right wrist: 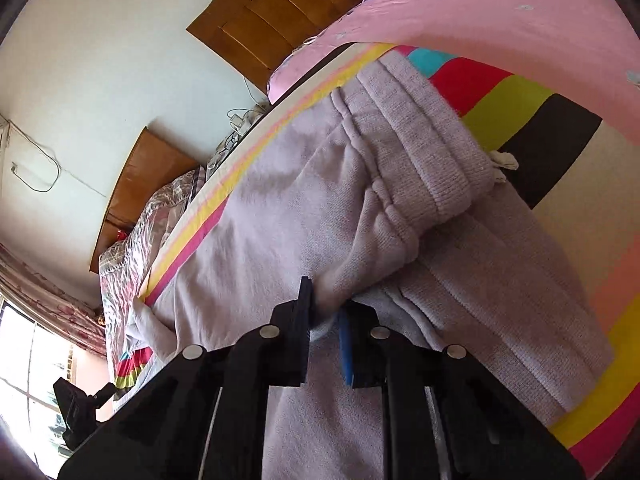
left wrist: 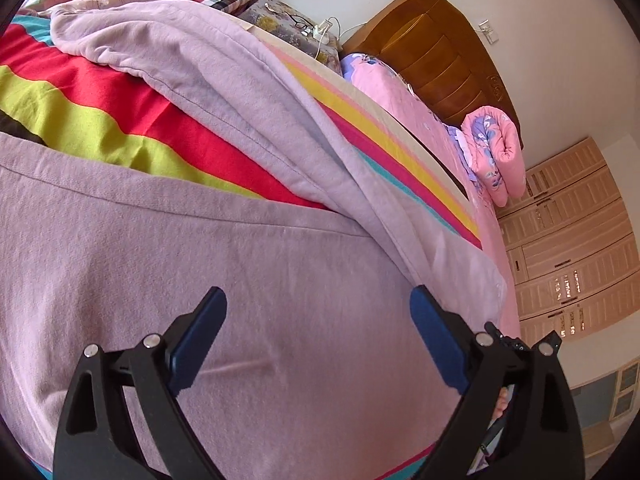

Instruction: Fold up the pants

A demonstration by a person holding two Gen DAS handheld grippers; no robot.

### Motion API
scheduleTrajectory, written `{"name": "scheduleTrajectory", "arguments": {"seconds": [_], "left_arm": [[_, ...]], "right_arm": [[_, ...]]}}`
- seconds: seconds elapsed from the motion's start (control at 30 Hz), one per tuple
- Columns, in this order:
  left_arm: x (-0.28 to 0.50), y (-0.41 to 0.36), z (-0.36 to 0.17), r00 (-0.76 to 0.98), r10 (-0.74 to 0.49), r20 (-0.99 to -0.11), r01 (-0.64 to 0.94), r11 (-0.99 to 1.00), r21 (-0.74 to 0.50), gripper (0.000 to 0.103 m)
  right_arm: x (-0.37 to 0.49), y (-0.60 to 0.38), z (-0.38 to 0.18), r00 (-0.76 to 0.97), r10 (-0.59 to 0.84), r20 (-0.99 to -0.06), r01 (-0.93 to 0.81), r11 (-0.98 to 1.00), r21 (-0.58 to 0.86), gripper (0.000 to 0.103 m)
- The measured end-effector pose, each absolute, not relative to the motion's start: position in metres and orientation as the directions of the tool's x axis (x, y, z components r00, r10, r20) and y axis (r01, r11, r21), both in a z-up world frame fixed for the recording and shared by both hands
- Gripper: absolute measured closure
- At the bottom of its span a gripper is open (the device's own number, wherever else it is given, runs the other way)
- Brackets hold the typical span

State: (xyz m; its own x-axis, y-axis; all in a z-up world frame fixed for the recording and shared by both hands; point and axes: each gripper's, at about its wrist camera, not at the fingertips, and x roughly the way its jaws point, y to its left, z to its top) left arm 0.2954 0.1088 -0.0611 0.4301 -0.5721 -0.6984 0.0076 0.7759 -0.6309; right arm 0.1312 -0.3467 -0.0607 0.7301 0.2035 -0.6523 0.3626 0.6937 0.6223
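Right wrist view: right gripper point(right wrist: 325, 322) pinches a fold of the lilac knit pants point(right wrist: 280, 216), ribbed waistband point(right wrist: 436, 152) at one o'clock; left gripper point(left wrist: 318, 336) hovers spread above them on the striped blanket point(left wrist: 104, 100). Keep the pinch firm, lay edges aligned.

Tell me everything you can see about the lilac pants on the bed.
The pants are pale lilac, soft fleecy knit with ribbed cuffs. They lie spread and partly folded on a striped blanket. The right gripper is shut on a fold of them; the left gripper is open above the fabric.
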Motion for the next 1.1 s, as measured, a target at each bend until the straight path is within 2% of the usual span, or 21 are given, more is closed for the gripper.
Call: {"name": "scheduleTrajectory", "arguments": {"seconds": [0.1, 0.23, 0.43, 0.5, 0.6, 0.63, 0.67, 0.73, 0.8, 0.87, 0.93, 1.0, 1.1], "left_arm": [[0.333, 0.106, -0.052, 0.417, -0.597, -0.686, -0.046, 0.74, -0.671, 0.01], [0.392, 0.093, -0.03, 0.403, -0.569, -0.717, -0.087, 0.756, -0.649, 0.012], [0.463, 0.07, -0.032, 0.294, -0.428, -0.855, -0.173, 0.856, -0.488, 0.03], [0.478, 0.07, -0.041, 0.282, -0.425, -0.86, -0.169, 0.86, -0.481, 0.042], [0.496, 0.071, -0.06, 0.24, -0.395, -0.887, -0.187, 0.878, -0.442, 0.068], [0.497, 0.072, -0.065, 0.245, -0.367, -0.897, -0.183, 0.891, -0.415, 0.092], [0.494, 0.075, -0.066, 0.271, -0.357, -0.894, -0.176, 0.895, -0.41, 0.096], [0.477, 0.084, -0.053, 0.373, -0.379, -0.847, -0.149, 0.876, -0.458, 0.098], [0.44, 0.089, -0.015, 0.533, -0.342, -0.774, -0.064, 0.896, -0.44, 0.098], [0.376, 0.101, 0.025, 0.666, -0.335, -0.667, 0.03, 0.905, -0.424, 0.098], [0.308, 0.114, 0.048, 0.725, -0.36, -0.587, 0.094, 0.896, -0.433, 0.098], [0.247, 0.126, 0.042, 0.724, -0.391, -0.569, 0.123, 0.884, -0.451, 0.097], [0.179, 0.141, -0.009, 0.663, -0.406, -0.629, 0.123, 0.888, -0.444, 0.093]], "right_arm": [[0.13, -0.341, -0.052, 0.756, 0.168, -0.632, 0.341, 0.723, 0.601, 0.092], [0.134, -0.34, -0.048, 0.762, 0.179, -0.622, 0.323, 0.728, 0.605, 0.092], [0.118, -0.35, -0.065, 0.764, 0.224, -0.605, 0.308, 0.698, 0.647, 0.092], [0.118, -0.351, -0.068, 0.763, 0.233, -0.602, 0.303, 0.694, 0.653, 0.092], [0.12, -0.352, -0.07, 0.761, 0.239, -0.603, 0.297, 0.699, 0.651, 0.092], [0.12, -0.354, -0.071, 0.761, 0.244, -0.601, 0.296, 0.694, 0.656, 0.092], [0.12, -0.354, -0.07, 0.761, 0.248, -0.599, 0.294, 0.692, 0.66, 0.092], [0.12, -0.357, -0.067, 0.763, 0.253, -0.594, 0.285, 0.694, 0.661, 0.092], [0.121, -0.361, -0.058, 0.771, 0.269, -0.577, 0.26, 0.695, 0.671, 0.092], [0.119, -0.365, -0.043, 0.784, 0.288, -0.55, 0.23, 0.688, 0.688, 0.092], [0.114, -0.371, -0.025, 0.792, 0.31, -0.525, 0.191, 0.691, 0.697, 0.092], [0.1, -0.375, -0.013, 0.791, 0.326, -0.518, 0.161, 0.705, 0.691, 0.092], [0.066, -0.377, -0.014, 0.77, 0.333, -0.545, 0.17, 0.716, 0.678, 0.092]]}}
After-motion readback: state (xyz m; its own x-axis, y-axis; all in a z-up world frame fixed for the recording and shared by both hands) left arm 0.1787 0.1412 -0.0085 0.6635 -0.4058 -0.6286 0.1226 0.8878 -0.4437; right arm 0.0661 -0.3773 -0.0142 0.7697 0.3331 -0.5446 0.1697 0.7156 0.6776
